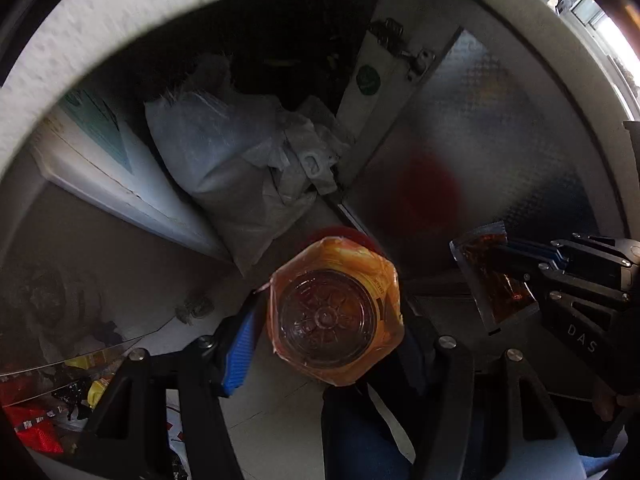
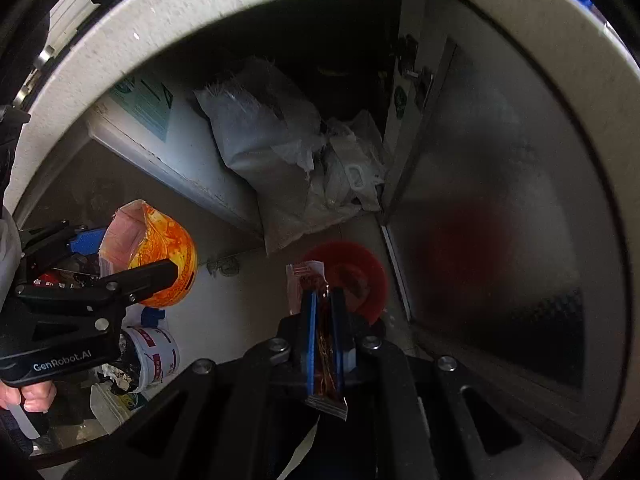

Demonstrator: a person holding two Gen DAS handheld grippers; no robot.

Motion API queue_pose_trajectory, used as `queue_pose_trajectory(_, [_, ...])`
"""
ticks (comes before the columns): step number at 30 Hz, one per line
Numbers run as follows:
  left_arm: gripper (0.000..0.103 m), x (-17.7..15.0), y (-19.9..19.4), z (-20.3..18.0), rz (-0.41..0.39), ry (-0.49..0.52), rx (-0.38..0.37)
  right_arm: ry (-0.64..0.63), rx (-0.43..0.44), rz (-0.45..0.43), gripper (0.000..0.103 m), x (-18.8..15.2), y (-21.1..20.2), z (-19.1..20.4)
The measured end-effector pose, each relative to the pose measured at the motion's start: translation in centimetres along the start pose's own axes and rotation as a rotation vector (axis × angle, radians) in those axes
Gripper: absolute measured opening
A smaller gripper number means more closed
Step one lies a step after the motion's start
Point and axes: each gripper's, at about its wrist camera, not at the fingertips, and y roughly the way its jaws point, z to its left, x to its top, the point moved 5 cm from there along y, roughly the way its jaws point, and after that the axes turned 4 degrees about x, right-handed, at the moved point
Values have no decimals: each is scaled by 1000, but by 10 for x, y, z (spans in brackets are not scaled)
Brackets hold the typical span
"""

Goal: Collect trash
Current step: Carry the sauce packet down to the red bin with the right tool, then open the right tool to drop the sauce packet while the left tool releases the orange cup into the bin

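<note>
Over the red bin [image 2: 352,276] on the floor, both grippers point down with trash in them. The left gripper [image 1: 320,320] squeezes an orange bottle [image 1: 334,316] between its blue pads [image 1: 240,350]. The bottle is round, made of clear plastic, with a shiny crinkly wrap around it, and its bottom has a star shape. The right gripper [image 2: 326,320] is pinched tight on a flat sauce packet [image 2: 324,344]. The packet is thin and shiny, with dark brown stuff inside and see-through edges.

So two pieces are picked up, I think, but neither one is in the bin yet. It looks like they just need to be dropped. More trash is left: a white cup [image 2: 154,354] and red wrappers [image 1: 34,428] lie nearby. Soft white bags [image 1: 224,160] slump against a metal door [image 1: 480,168].
</note>
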Motion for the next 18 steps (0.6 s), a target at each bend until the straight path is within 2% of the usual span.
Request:
queue_pose_trajectory(4, [60,-3,51,-4,38,46,6,29,3,25,6,-13,47,-18])
queue_pose_trajectory(8, [60,-10,111,-9,78,63,-37,45,-3,34,6,-20,95,-33])
queue_pose_trajectory(13, [60,-19,188,-18,109,112,-54,68,-19,62,6,-34,159,-64])
queue_pose_trajectory(18, [60,-27,250,-22,148,84,-97,99,-11,70,6,-44,211,-85])
